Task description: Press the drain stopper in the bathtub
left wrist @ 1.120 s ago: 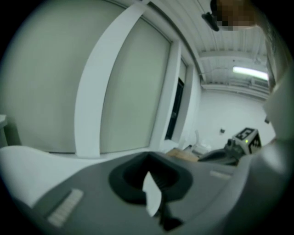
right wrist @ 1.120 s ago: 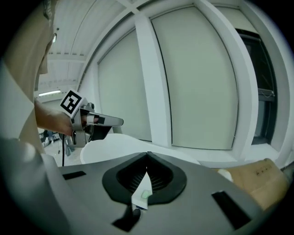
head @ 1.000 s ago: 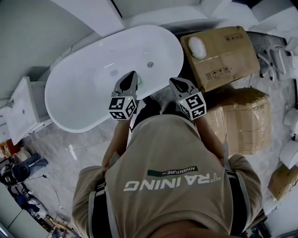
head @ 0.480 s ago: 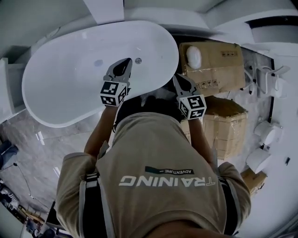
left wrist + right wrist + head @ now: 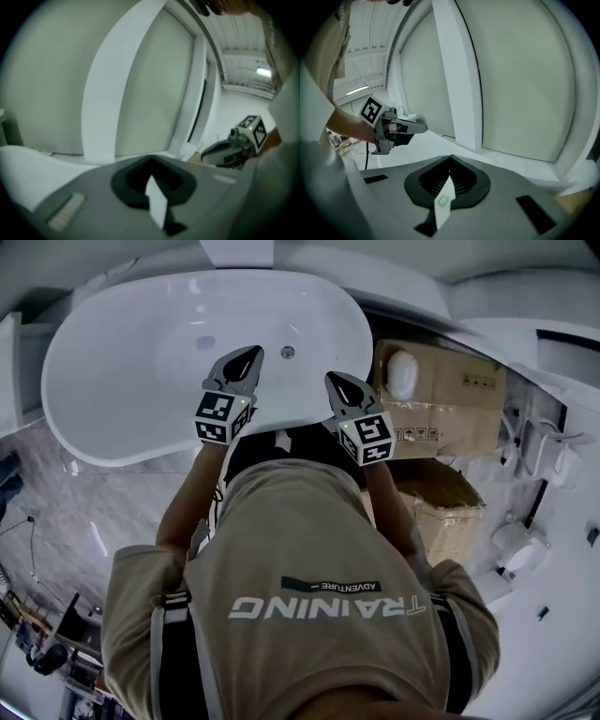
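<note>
bathtub [image 5: 94, 432]: white oval, below both grippers | left gripper [image 5: 249, 353]: jaws together, empty, above the tub floor | right gripper [image 5: 332, 379]: jaws together, empty, over the near rim | drain stopper [image 5: 288, 352]: small round grey disc on the tub floor, between both tips, untouched

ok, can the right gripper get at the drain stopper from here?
Probably yes. The drain stopper sits bare on the bathtub floor, with nothing over it. The right gripper hovers shut by the near rim, so it only has to go forward and down.
</note>
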A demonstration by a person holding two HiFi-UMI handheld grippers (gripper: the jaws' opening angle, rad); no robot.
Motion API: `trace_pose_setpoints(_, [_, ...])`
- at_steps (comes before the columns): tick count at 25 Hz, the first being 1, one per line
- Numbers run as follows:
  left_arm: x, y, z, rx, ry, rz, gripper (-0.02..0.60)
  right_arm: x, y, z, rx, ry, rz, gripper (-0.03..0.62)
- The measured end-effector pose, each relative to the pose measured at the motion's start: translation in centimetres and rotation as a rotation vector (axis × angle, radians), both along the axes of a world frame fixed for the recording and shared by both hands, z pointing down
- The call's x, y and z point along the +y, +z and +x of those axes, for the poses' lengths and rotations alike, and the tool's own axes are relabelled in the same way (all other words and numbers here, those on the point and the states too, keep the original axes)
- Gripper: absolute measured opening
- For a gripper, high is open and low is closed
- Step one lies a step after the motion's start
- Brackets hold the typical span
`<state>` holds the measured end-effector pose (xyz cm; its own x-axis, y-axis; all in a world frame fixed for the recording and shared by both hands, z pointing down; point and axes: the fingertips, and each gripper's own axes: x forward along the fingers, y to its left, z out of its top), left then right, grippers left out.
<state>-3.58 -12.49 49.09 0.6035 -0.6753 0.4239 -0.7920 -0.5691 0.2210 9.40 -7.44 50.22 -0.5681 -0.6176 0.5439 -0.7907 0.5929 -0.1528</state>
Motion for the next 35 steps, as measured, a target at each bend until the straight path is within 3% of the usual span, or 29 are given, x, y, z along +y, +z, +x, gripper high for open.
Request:
trace_pose_setpoints(6, [-1.8, 1.6, 1.1, -0.083, -0.09, -0.038, 0.002, -4.6, 3.6, 0.5, -0.032, -0.137, -0.023, 0.009])
trace_pose_setpoints(10, [-2.6, 5.2, 2.2, -0.167, -0.077, -0.069, 0.002, -7.1, 7.3, 1.0, 0.027, -0.214, -0.032, 0.009])
trace_pose_setpoints(13, [-3.5, 8.3, 2.9, -0.172, -0.07, -0.108, 0.002, -8.5, 10.4, 1.2, 0.051, -0.253, -0.047, 0.009])
trace_pose_setpoints(17, [-4.1, 14.1, 2.8, -0.168, -0.092, -0.168, 0.002, -8.6, 16.7, 1.4, 0.102, -0.298, -0.108, 0.009])
trace_pose_setpoints(21, [-4.8, 21.2, 1.9, -0.163, -0.103, -0.229, 0.002, -8.3, 23.4, 1.1, 0.13, -0.257, -0.17, 0.009])
trace_pose_setpoints(25, [-3.2, 28.8, 0.5, -0.172, -0.154, -0.341, 0.002, -7.0, 30.3, 0.8, 0.266, -0.264, -0.219, 0.008])
trace_pose_setpoints(35, [-1.5, 42.4, -2.0, -0.182, -0.198, -0.481, 0.002, -5.8, 44.4, -1.3, 0.344, -0.316, -0.395, 0.009])
